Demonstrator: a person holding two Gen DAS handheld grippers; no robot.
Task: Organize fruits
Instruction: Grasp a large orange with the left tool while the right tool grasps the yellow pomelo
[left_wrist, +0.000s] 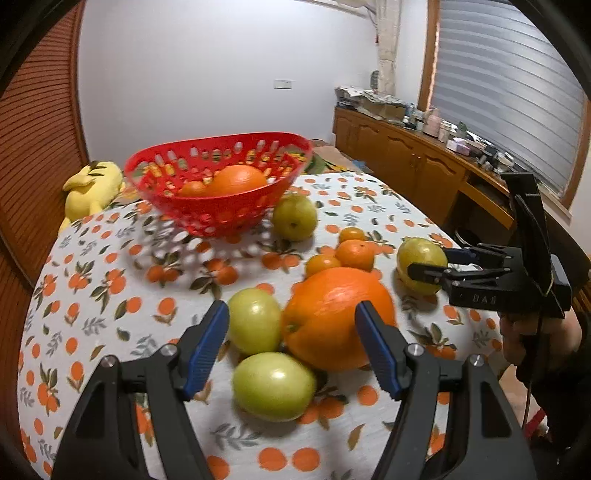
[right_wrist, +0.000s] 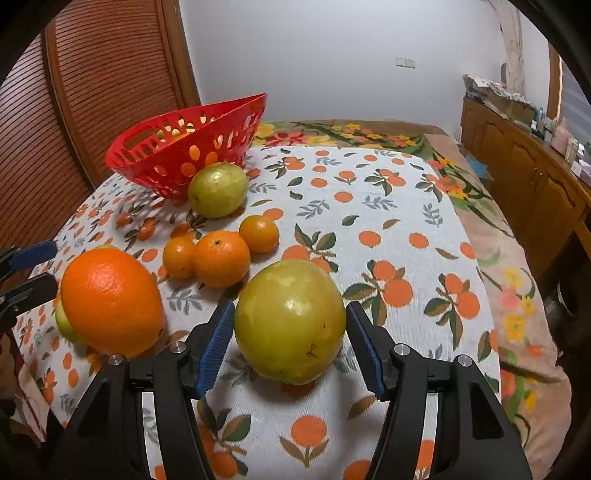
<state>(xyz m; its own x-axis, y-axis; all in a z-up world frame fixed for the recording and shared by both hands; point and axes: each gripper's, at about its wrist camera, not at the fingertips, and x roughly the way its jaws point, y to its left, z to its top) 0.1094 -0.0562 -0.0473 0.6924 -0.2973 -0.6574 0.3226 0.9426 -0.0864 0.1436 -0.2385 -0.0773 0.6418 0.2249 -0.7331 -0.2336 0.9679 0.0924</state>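
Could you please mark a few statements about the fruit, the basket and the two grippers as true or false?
1. The red basket already holds a large orange. True.
2. The right gripper is shut on a small mandarin. False: it is open, with its fingers either side of a yellow-green fruit on the tablecloth.
3. Three small mandarins lie together on the cloth. True.
4. The left gripper is clamped on a fruit. False: it is open, with the big orange and green fruits ahead of it.
5. The basket is blue. False: it is red.
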